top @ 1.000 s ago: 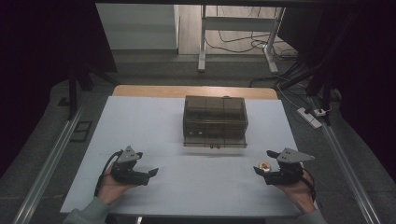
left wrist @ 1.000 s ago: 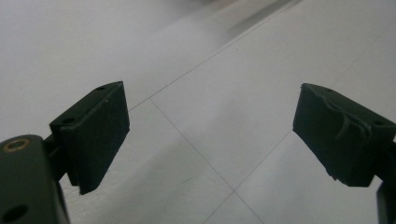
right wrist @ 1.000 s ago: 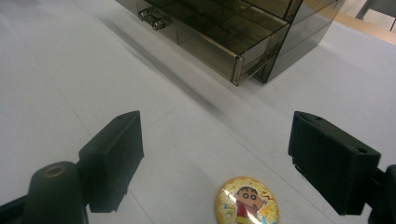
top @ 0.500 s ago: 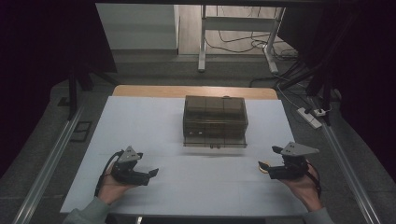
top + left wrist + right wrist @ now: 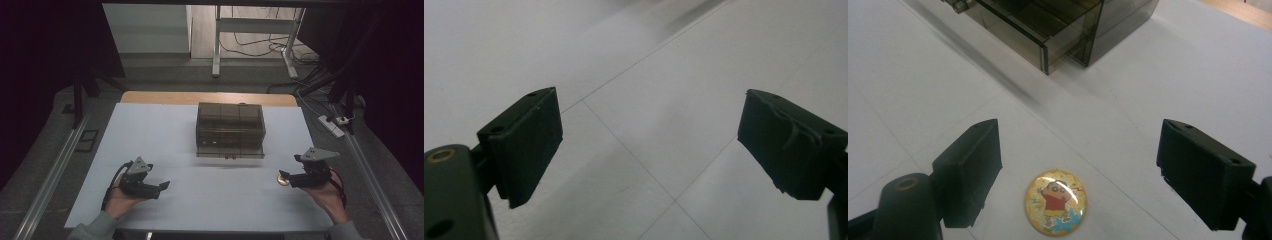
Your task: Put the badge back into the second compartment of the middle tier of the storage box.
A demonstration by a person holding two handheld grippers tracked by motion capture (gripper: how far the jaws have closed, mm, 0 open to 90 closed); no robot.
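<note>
Drawer box, two grippers and a badge on a white table

The smoked drawer box (image 5: 230, 131) is set mid-table (image 5: 150, 130); the right gripper (image 5: 1078, 170), jaws wide, is held over the flat-lying cartoon badge (image 5: 1056, 201); the left gripper (image 5: 651, 150) is spread wide, empty.

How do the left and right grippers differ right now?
The right gripper hangs over a round cartoon badge lying flat between its jaws; the left gripper has bare table between its jaws. The right points toward the dark drawer box; the left doesn't. Both are open.
</note>
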